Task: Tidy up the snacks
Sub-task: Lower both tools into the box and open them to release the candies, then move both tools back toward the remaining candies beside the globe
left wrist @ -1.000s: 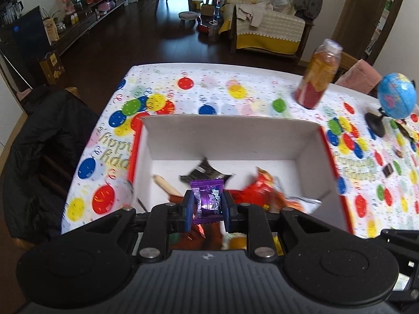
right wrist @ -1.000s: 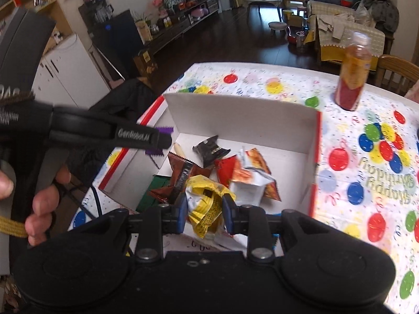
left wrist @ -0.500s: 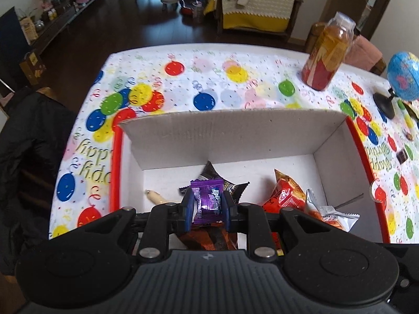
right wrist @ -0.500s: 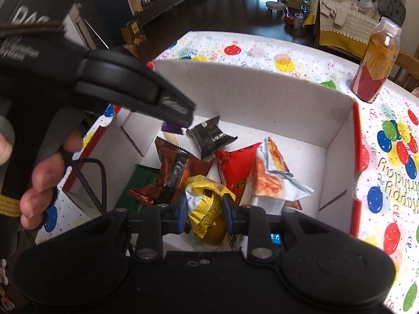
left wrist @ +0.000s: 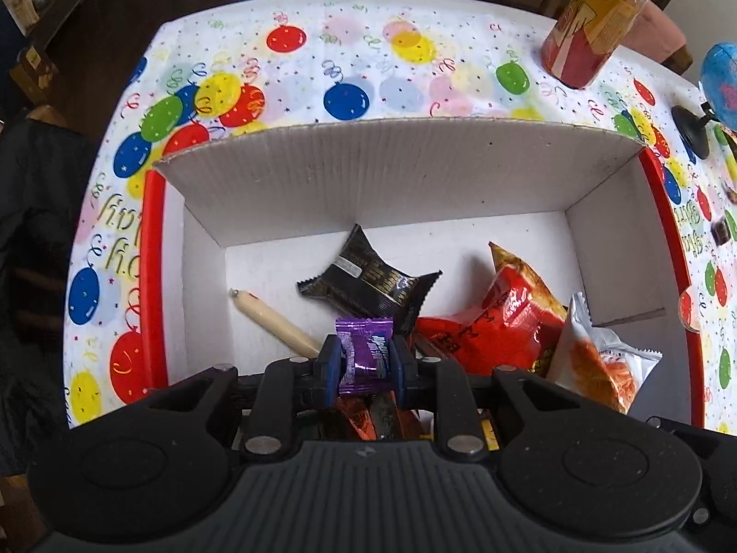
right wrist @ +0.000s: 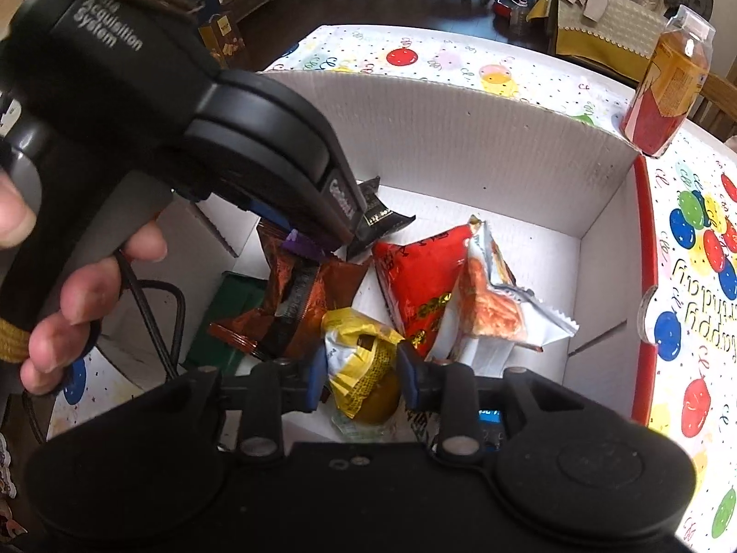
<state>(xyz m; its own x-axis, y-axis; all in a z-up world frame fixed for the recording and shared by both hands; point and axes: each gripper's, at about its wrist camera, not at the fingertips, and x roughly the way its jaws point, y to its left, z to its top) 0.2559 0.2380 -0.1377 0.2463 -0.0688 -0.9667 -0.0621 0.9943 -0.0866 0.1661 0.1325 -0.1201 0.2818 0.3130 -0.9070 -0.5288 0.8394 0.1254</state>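
Over the open white box [left wrist: 405, 170], both grippers point steeply down at the snacks inside.

Left gripper [left wrist: 364, 364]: jaws narrow, blue pads clamped on a purple candy [left wrist: 366, 355], one pad on each side of the wrapper. Candy held clear above the pile, its top sticking up past the fingertips. In the right wrist view the same gripper [right wrist: 318, 239] crosses the frame from the left, a hand [right wrist: 69, 285] round its handle; a scrap of purple shows at its tip.

Right gripper [right wrist: 361, 371]: jaws have just been opening. A yellow packet [right wrist: 364, 364] sits between them. Left pad still looks to be against the wrapper; a sliver of gap shows at the right pad. The packet's lower end looks to rest on the box floor; cannot tell for certain.

Box contents, left wrist view: black packet [left wrist: 368, 276] mid-floor, sausage stick [left wrist: 271, 318] to its left, red bag [left wrist: 502, 318] and silver-orange bag [left wrist: 599, 355] to the right. Brown packet [right wrist: 299, 295] and green packet [right wrist: 230, 308] lie near the left wall in the right wrist view.

Box sits on a balloon-print tablecloth [left wrist: 350, 60]; bottle [left wrist: 589, 27] stands beyond its far right corner.
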